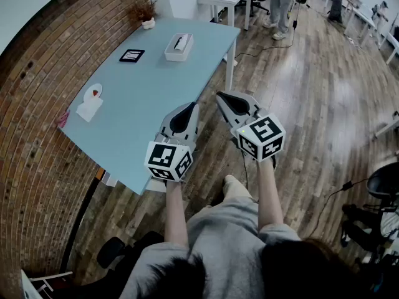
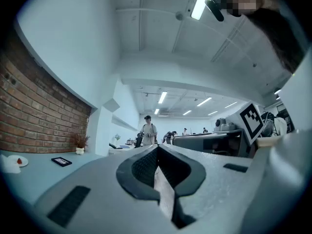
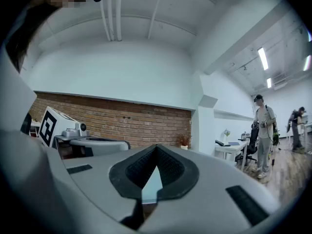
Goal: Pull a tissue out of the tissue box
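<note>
The white tissue box [image 1: 179,47] stands far back on the light blue table [image 1: 156,98], a dark slot in its top. Both grippers hang in the air at the table's near right corner, well short of the box. My left gripper [image 1: 191,107] is over the table's edge, its jaws closed tip to tip with nothing between them [image 2: 157,148]. My right gripper [image 1: 223,97] is over the wooden floor just off the table, also shut and empty [image 3: 156,148]. Neither gripper view shows the box.
A black framed tablet [image 1: 131,55] lies left of the box, and a potted plant [image 1: 148,18] stands at the far corner. A small plate with a red item [image 1: 95,93] and a white napkin [image 1: 89,110] are near the brick wall. People stand by desks beyond [image 1: 280,5].
</note>
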A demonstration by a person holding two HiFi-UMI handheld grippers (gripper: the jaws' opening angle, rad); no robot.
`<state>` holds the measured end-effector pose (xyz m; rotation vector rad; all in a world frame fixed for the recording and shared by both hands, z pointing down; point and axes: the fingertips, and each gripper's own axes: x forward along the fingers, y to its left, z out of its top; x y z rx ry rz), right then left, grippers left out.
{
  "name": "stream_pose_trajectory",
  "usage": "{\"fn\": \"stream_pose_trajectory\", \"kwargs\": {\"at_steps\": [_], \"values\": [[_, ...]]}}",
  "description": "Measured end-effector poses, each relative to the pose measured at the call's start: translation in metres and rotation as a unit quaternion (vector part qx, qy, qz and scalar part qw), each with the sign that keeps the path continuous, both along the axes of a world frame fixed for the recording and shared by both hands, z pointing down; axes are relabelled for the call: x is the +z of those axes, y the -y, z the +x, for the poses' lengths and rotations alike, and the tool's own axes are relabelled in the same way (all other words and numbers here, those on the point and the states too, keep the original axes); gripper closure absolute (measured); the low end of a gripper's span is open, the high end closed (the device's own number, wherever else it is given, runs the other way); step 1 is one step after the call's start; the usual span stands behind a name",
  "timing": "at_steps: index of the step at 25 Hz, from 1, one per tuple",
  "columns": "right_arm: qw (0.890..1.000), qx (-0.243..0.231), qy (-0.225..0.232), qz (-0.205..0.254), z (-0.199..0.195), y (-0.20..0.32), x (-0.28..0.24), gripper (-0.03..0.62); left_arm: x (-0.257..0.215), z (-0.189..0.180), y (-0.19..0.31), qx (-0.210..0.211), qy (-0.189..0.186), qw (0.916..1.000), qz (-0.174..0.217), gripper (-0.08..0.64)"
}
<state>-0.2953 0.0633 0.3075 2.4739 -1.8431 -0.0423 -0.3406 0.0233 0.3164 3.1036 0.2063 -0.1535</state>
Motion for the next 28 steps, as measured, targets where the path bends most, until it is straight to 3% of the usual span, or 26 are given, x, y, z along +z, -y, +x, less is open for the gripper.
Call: {"fn": "stream_pose_trajectory", "kwargs": {"at_steps": [17, 28], "values": [[1.0, -0.003, 0.001, 0.002, 0.025, 0.012, 0.006, 0.594, 0.015, 0.019, 0.018, -0.014, 0.017, 0.9998, -0.002, 0.557], [0.999, -0.026, 0.002, 0.024, 0.104, 0.036, -0.014, 0.594, 0.002, 0.085, 0.042, -0.037, 0.021, 0.999, 0.015, 0.557]]}}
